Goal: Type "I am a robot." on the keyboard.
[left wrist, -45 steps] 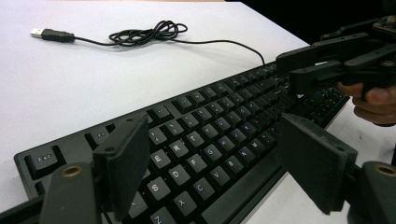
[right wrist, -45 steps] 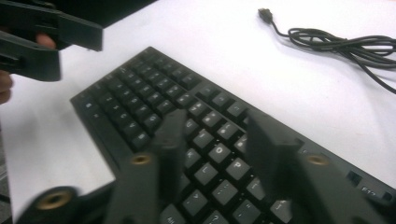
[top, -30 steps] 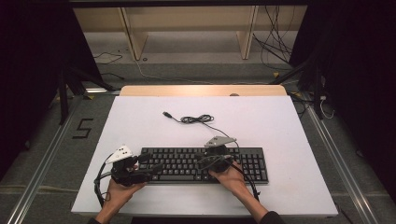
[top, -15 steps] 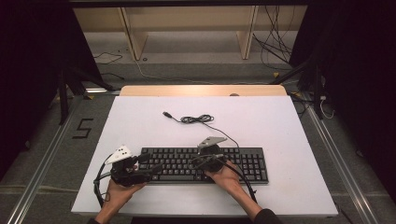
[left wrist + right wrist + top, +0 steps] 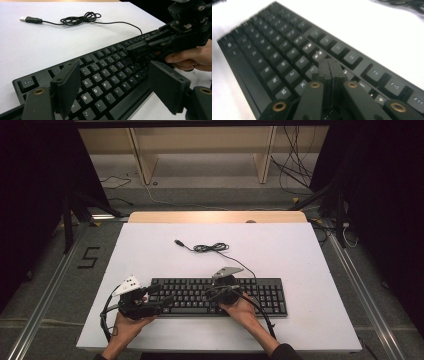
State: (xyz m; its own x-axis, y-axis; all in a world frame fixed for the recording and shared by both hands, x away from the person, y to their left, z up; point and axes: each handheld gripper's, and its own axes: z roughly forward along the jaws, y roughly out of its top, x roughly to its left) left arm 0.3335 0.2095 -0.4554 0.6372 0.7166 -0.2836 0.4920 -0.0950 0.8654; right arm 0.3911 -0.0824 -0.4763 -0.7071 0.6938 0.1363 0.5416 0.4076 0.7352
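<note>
so, nearest the person, the left gripper point(image 5: 159, 304) sits at the left end of the black keyboard point(image 5: 260, 296), its jaws standing wide apart with nothing pinched. in the left gripper view the keyboard's left end lies between and just beyond those spread jaws, the lettered keys running away from them toward the upper right, the esc key off to the left jaw's side.

the right gripper point(image 5: 329, 68) has its jaws pressed together, pad against pad, with nothing between them. its tip rests down among the keys; whether it presses one i cannot tell, since that view is blurred. function keys lie to the right of the closed jaws, the letter rows off to their left. from the left gripper view the same right gripper point(image 5: 140, 51) shows beyond the open jaws, over the middle rows, with the person's right hand point(image 5: 192, 56) wrapped around its body.

farther out, past both pairs of jaws, the keyboard's cable point(image 5: 211, 248) lies in a loose coil on the white table point(image 5: 300, 250), its usb plug point(image 5: 28, 19) flat on the surface, well apart from the keyboard.
</note>
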